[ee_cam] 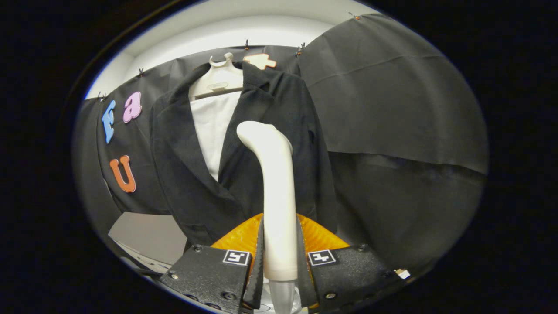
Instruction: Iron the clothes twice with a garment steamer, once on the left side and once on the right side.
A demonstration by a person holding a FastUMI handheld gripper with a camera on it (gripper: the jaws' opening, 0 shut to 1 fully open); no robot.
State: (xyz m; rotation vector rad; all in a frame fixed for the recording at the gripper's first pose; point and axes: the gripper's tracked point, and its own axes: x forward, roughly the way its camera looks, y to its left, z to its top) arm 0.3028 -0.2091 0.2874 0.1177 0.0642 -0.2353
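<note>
Claw (pixel 280 261) clamped on white steamer (pixel 274 183), black jacket (pixel 279 131) beyond, no readable writing

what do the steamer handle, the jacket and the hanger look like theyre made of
Steamer handle, clamped between the tongs: smooth, slightly glossy off-white plastic, going by its soft sheen. Jacket: dark matte woven cloth, perhaps wool-like; a faint ribbed texture shows. Hanger: pale moulded plastic by its look.

Black cloth wall (pixel 392 109), pinned along its top edge by small clips (pixel 300 50). White ceiling (pixel 244 22) showed above it. Pale tabletop (pixel 148 237) lay at lower left.
</note>
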